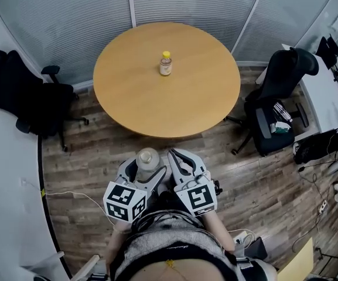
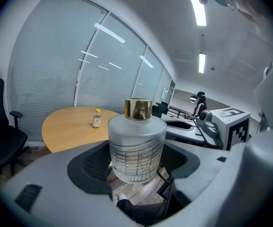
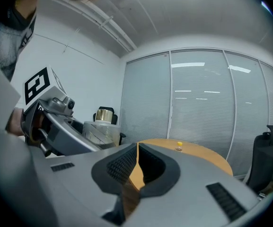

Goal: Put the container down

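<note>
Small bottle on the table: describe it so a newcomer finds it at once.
Start at the round wooden table by the blinds. A lone small bottle stands upright near its middle. Its yellow cap distinguishes it from the bigger frosted, gold-capped container in the left gripper.

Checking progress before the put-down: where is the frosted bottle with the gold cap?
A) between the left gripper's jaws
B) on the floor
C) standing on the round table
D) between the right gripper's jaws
A: the left gripper holds the frosted bottle between its jaws, short of the round table; the right gripper is shut on nothing.
</note>
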`<move>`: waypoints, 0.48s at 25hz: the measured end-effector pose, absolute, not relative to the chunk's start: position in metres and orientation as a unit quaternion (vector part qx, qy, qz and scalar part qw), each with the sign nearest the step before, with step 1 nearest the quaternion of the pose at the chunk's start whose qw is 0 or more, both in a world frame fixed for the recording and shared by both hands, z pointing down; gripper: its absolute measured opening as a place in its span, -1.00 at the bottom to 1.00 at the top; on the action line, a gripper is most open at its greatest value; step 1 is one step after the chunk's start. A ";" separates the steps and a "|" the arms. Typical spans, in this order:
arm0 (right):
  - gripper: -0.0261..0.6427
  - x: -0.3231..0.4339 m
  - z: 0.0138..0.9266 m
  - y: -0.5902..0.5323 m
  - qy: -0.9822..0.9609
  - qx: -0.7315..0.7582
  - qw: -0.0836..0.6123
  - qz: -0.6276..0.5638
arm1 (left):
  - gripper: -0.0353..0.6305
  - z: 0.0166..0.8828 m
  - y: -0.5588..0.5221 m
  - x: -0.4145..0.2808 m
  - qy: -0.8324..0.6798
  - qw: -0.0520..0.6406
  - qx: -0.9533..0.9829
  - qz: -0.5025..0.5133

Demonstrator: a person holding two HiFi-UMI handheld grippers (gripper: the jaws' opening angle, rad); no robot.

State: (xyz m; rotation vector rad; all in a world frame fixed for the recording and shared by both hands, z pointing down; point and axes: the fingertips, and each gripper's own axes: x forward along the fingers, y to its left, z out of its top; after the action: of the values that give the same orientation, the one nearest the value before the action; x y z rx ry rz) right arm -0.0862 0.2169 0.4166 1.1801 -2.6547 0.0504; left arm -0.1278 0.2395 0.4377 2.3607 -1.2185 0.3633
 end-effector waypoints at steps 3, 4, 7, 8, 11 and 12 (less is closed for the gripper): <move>-0.85 -0.091 0.414 0.206 -0.910 0.397 0.118 0.011 | 0.09 0.435 0.231 -0.131 -0.447 0.227 0.856 0.129; -0.85 -0.092 0.413 0.202 -0.911 0.394 0.119 0.008 | 0.09 0.435 0.229 -0.131 -0.448 0.228 0.855 0.127; -0.85 -0.090 0.412 0.190 -0.913 0.390 0.121 -0.004 | 0.09 0.433 0.217 -0.130 -0.451 0.228 0.854 0.127; -0.85 -0.089 0.412 0.186 -0.912 0.391 0.120 -0.001 | 0.09 0.433 0.212 -0.130 -0.451 0.227 0.854 0.127; -0.85 -0.084 0.416 0.172 -0.911 0.396 0.117 0.011 | 0.09 0.434 0.196 -0.127 -0.451 0.228 0.854 0.126; -0.85 -0.081 0.417 0.167 -0.910 0.397 0.118 0.013 | 0.09 0.434 0.190 -0.125 -0.451 0.228 0.854 0.126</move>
State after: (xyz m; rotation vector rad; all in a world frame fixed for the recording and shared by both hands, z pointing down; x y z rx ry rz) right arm -0.0809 0.1668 0.4175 1.1615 -2.6630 0.0384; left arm -0.1246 0.1903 0.4338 2.3508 -1.2408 0.3459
